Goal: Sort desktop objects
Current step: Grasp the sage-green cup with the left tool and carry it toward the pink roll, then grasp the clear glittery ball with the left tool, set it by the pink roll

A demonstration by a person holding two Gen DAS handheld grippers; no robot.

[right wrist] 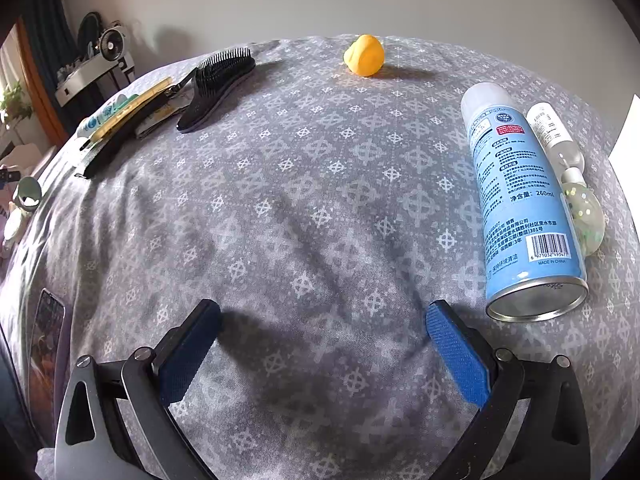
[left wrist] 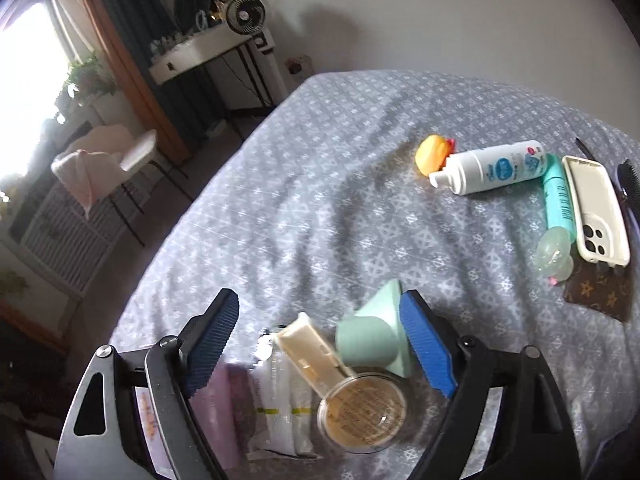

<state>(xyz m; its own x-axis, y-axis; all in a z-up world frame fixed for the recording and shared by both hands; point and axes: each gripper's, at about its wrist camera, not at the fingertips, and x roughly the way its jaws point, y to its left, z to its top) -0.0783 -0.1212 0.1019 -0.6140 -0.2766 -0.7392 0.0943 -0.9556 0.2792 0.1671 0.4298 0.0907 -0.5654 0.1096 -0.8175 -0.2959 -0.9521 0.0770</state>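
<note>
My left gripper (left wrist: 320,320) is open above a heap on the grey patterned cloth (left wrist: 320,168): a mint green cup-shaped thing (left wrist: 370,340) by the right finger, a cream bar (left wrist: 308,346), a round clear-lidded tin (left wrist: 362,410) and white packets (left wrist: 280,412). Further right lie a yellow duck (left wrist: 432,154), a white foam bottle (left wrist: 492,168), a teal tube (left wrist: 558,196) and a phone case (left wrist: 598,212). My right gripper (right wrist: 320,328) is open and empty over bare cloth. A blue spray can (right wrist: 520,208) lies to its right, and the yellow duck (right wrist: 364,56) sits far ahead.
A black hairbrush (right wrist: 218,86) and a row of tubes and a comb (right wrist: 120,120) lie at the far left. A small white bottle (right wrist: 554,132) and a clear ball (right wrist: 586,216) lie beyond the can. A brown wallet (left wrist: 600,296) lies under the phone case. The table edge drops at left.
</note>
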